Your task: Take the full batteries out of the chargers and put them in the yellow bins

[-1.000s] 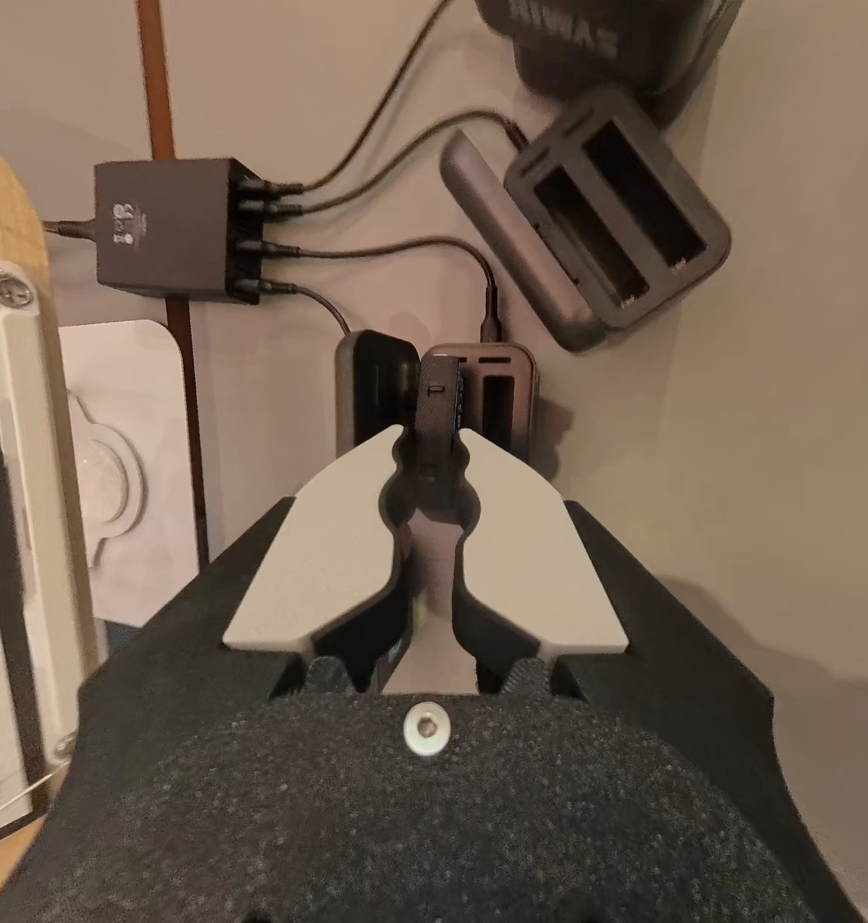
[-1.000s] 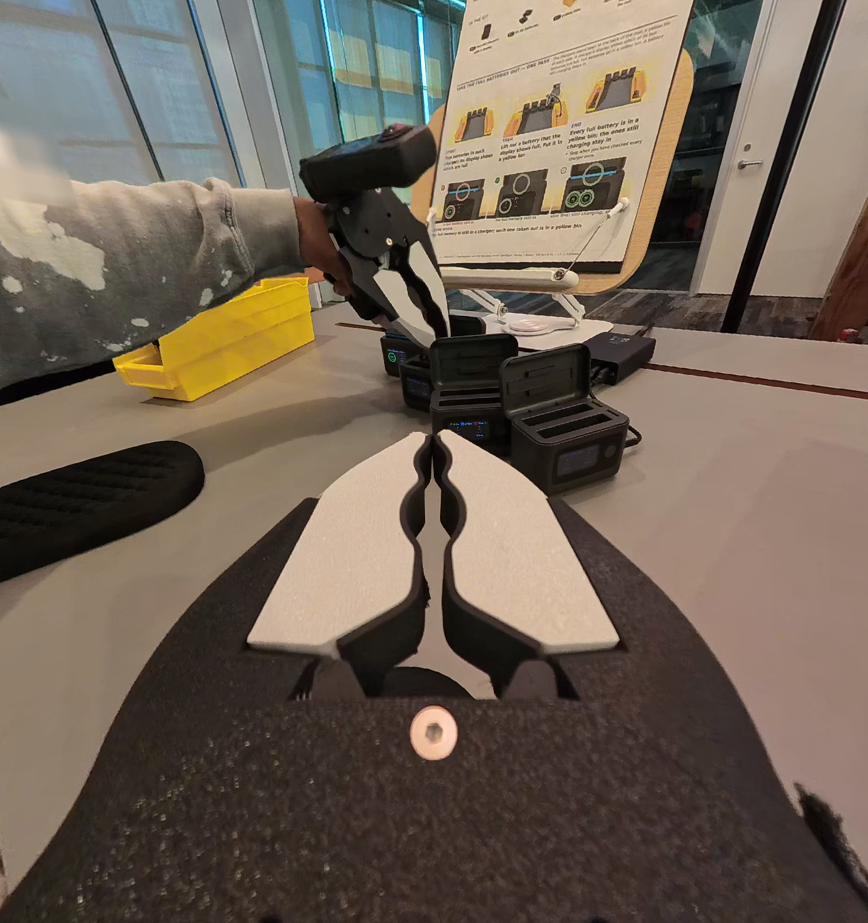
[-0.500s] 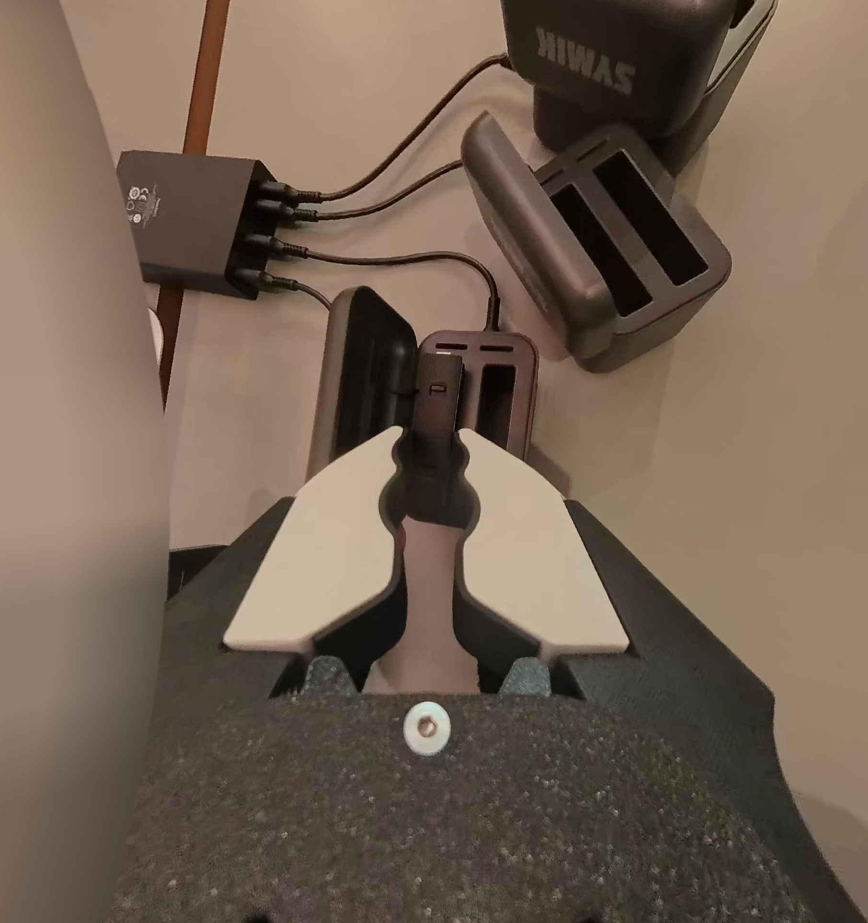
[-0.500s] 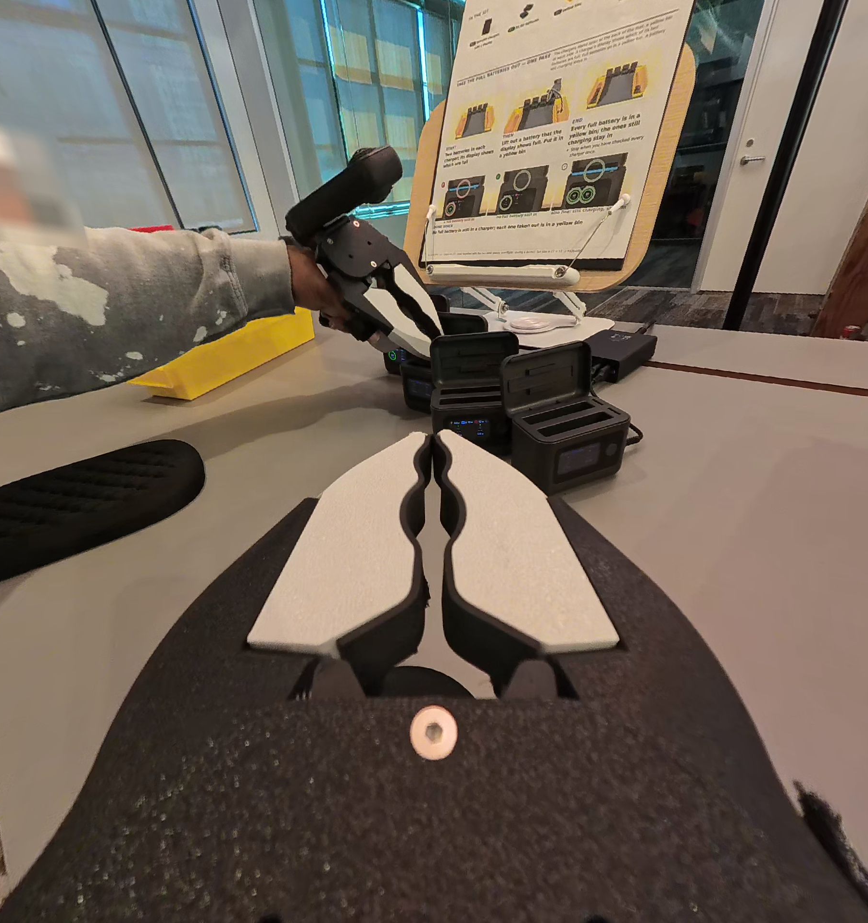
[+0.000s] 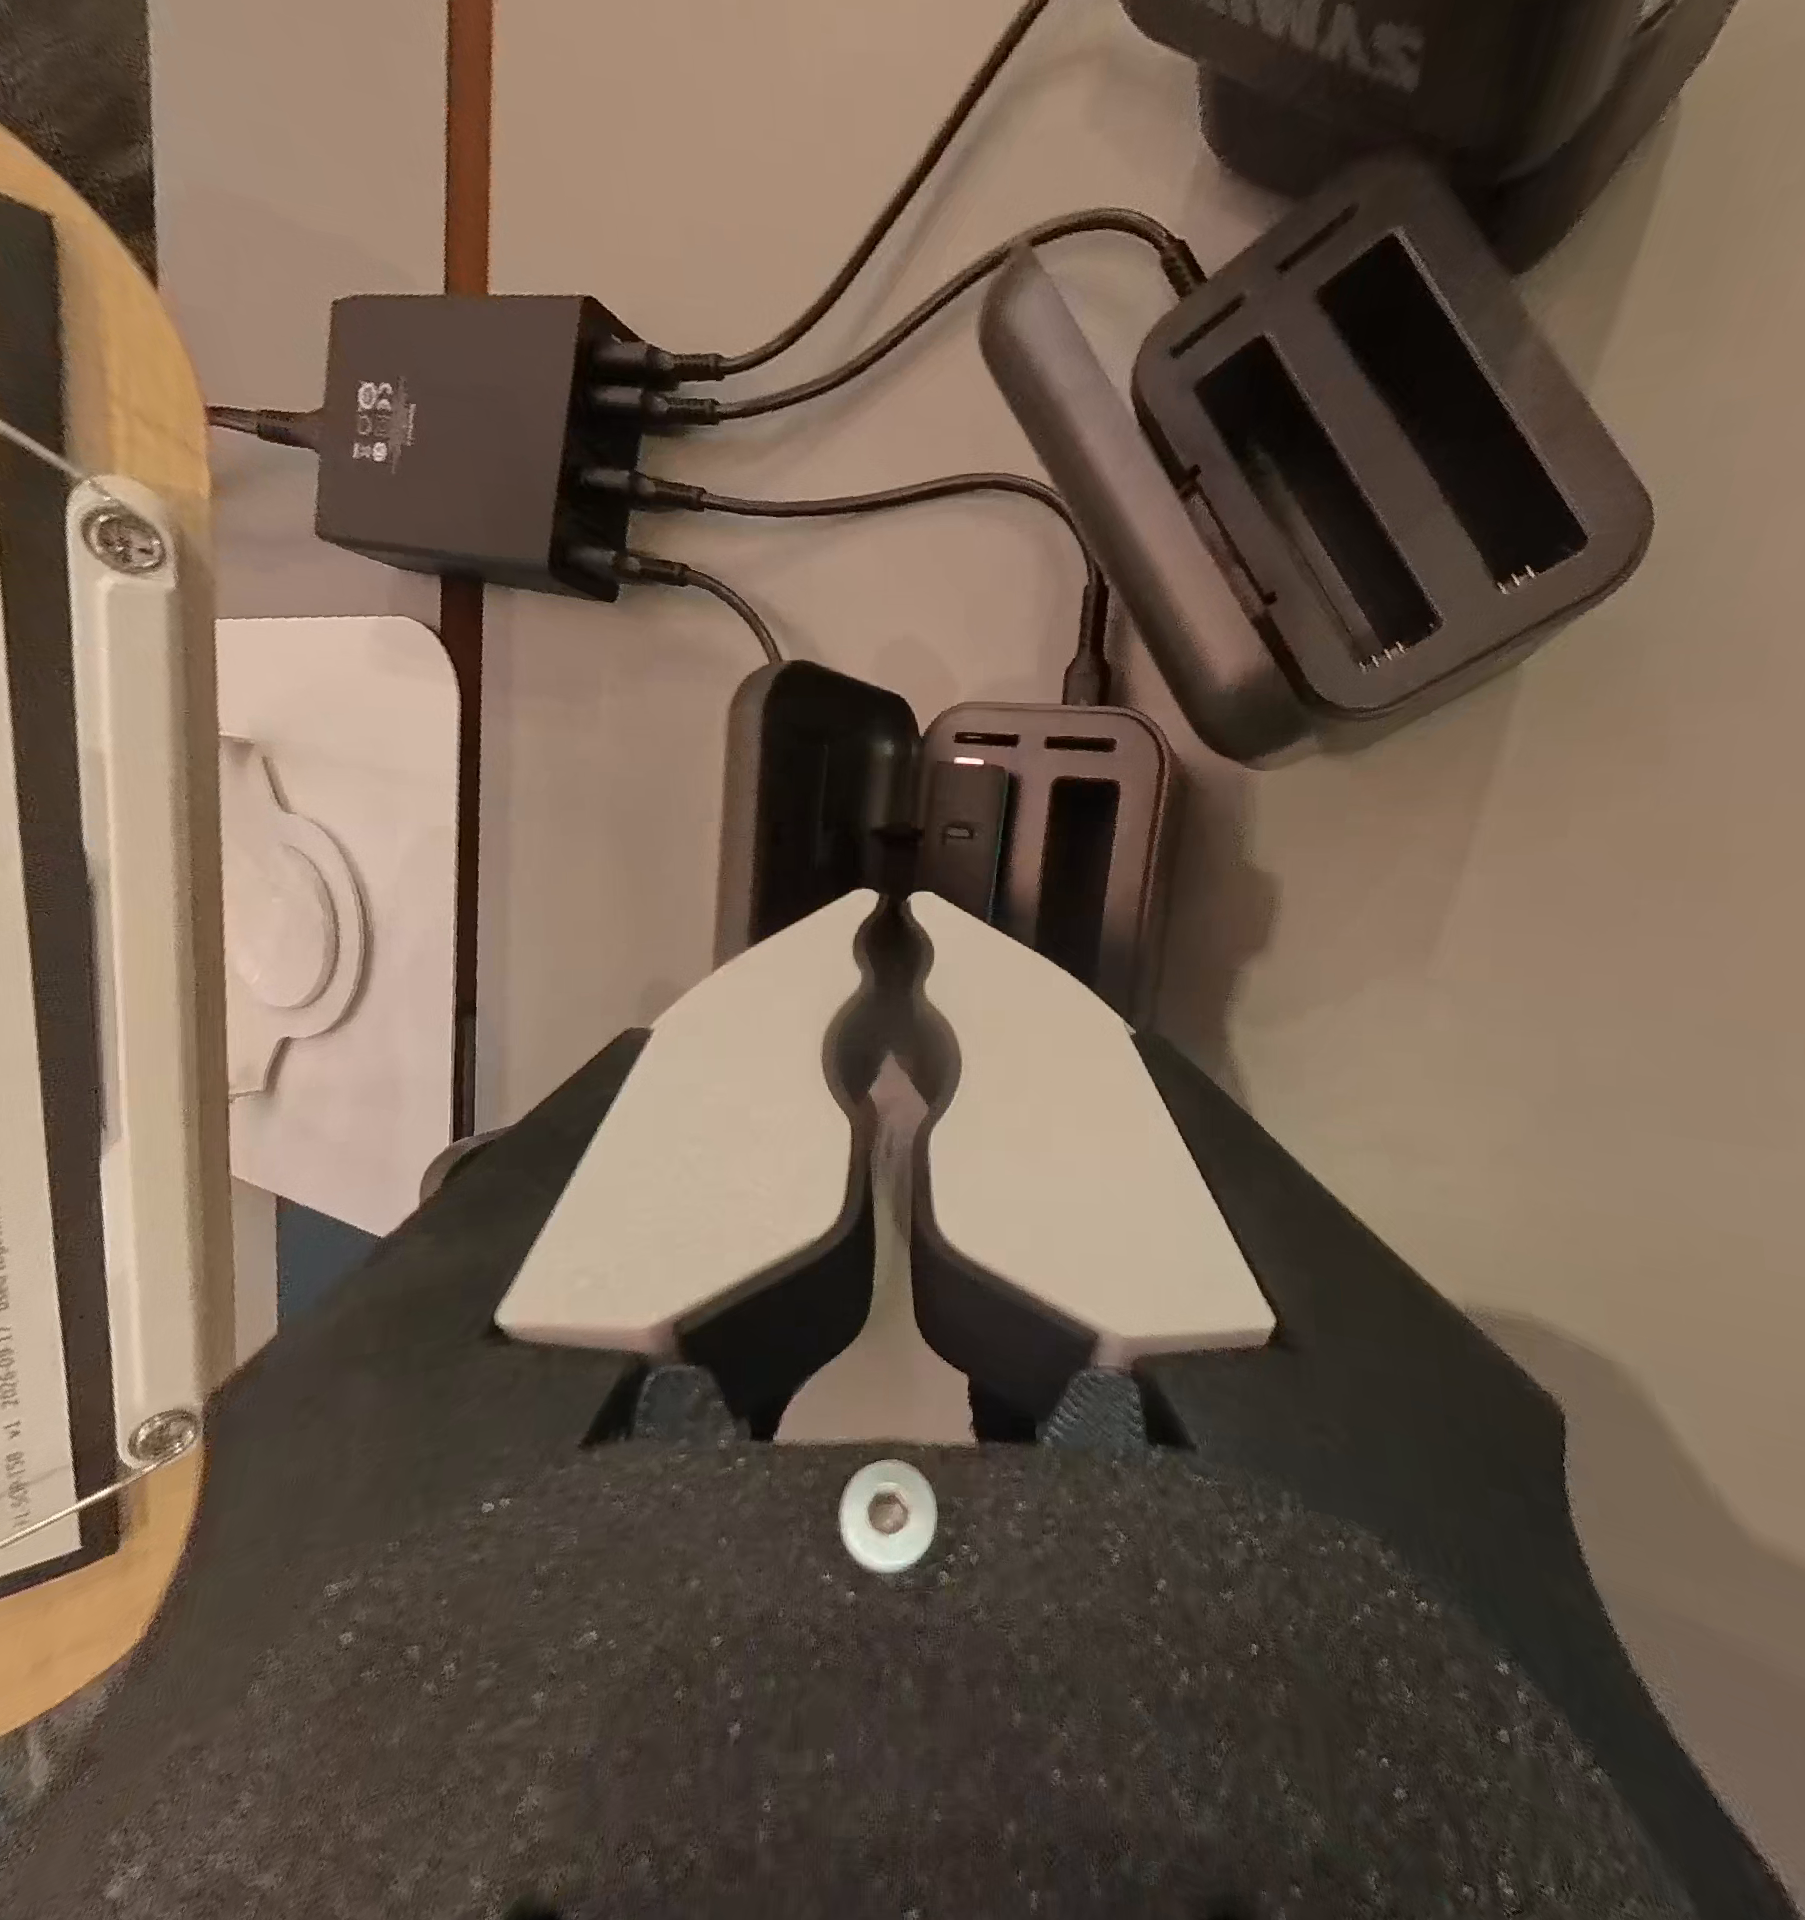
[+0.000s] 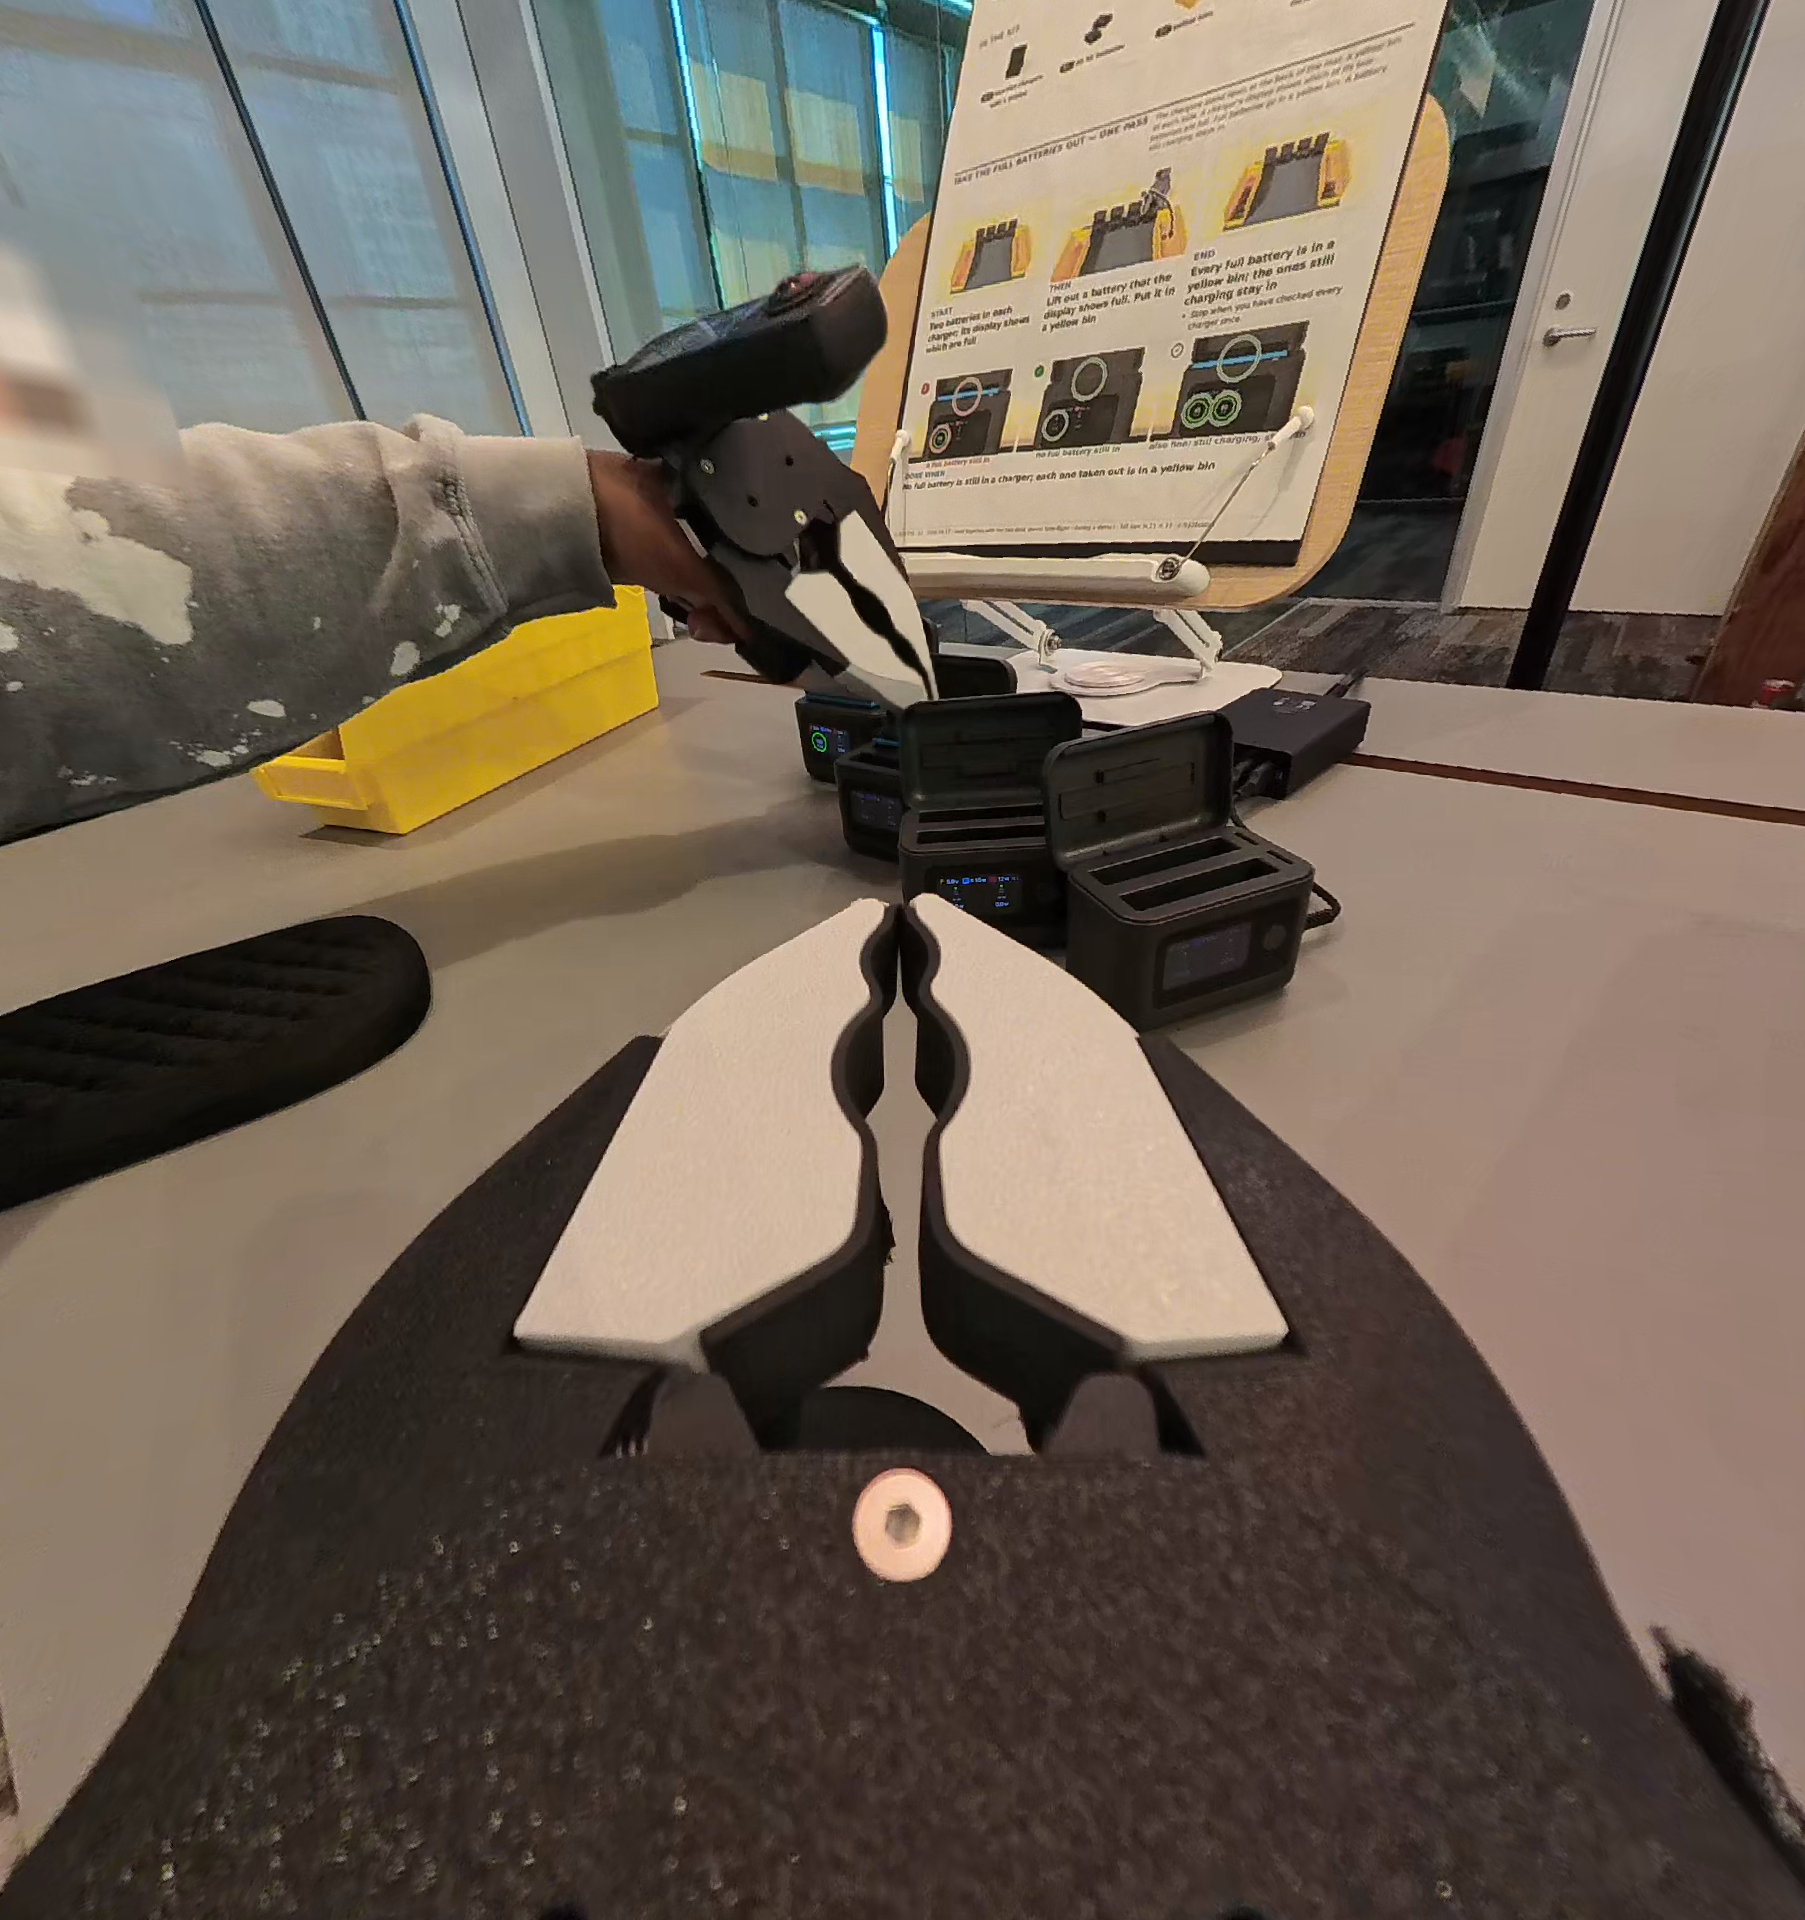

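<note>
my left gripper (image 5: 896,902), pinching the battery (image 5: 965,836) half a second ago, is now closed on nothing, battery seated in the charger (image 5: 1049,847) at twelve o'clock, so extraction needs redoing; right gripper (image 6: 898,914) closed, empty.

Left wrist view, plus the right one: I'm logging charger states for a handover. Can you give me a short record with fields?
left tool: shut, tips at the near charger, beside the battery
battery: standing in the near charger's slot next to the lid, protruding
near charger: lid open, other slot empty
far charger: lid open, both slots empty
power hub: black, four cables plugged in
right tool: shut, empty, over the table
yellow bin: on the table, beyond the person's sleeve
</note>
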Motion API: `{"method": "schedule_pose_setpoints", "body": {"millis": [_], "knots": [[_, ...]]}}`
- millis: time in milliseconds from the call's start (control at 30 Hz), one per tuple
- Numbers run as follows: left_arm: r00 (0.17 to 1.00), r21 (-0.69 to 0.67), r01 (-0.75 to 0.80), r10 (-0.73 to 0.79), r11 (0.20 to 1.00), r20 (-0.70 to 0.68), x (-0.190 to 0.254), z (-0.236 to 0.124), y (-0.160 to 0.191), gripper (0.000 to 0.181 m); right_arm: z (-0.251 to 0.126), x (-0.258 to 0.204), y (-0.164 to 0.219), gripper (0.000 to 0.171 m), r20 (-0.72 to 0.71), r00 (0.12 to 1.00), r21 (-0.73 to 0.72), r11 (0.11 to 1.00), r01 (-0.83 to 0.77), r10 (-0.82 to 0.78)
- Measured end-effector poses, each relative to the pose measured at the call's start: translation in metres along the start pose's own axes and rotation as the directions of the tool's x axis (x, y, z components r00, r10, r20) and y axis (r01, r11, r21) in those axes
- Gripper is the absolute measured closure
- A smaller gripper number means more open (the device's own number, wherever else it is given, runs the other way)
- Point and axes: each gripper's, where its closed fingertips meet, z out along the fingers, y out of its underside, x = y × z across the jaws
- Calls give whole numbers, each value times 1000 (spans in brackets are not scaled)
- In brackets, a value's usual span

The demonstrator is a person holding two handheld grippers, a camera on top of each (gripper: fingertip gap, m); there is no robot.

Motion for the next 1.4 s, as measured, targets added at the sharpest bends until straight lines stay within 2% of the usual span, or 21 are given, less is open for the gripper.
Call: {"method": "schedule_pose_setpoints", "body": {"millis": [133, 300, 600, 700, 767, 867, 967, 1167, 1400], "knots": [[997, -20, -65, 66, 998, 38, 5, 3, 2, 181, 0, 0, 0, 171, 5, 1000, 0, 1000, -4, 4], [995, -26, -64, 66, 998, 80, 6, 2, 3, 181, 0, -1, -1, 171, 8, 1000, 3, 1000, -5, 5], [996, -129, -82, 83, 988, 8, 6, 3, 5, 181, 1, 0, 0, 171, 8, 1000, -4, 1000, -10, 10], [993, -98, -101, 107, 990, 49, 5, 3, 3, 181, 0, 1, -1, 171, 2, 1000, 4, 1000, -15, 15], [991, -27, -54, 57, 998, 124, 4, 0, 0, 181, -1, 1, -2, 171, 1, 1000, 15, 1000, -17, 17], [982, 130, 60, -82, 990, 170, 9, -18, -6, 181, -2, 1, -3, 171, 7, 1000, 19, 1000, -19, 19], [973, 181, 99, -133, 979, 188, 16, -45, 0, 177, 0, -1, -1, 171, 15, 1000, 4, 1000, -14, 14], [962, 175, 141, -176, 974, 207, 36, -104, 26, 165, 0, -2, -1, 171, 12, 1000, 2, 1000, 2, -2], [936, 58, 215, -222, 975, 274, 46, -163, 88, 160, 0, -2, 0, 171, 11, 1000, 0, 1000, 2, -2]]}}
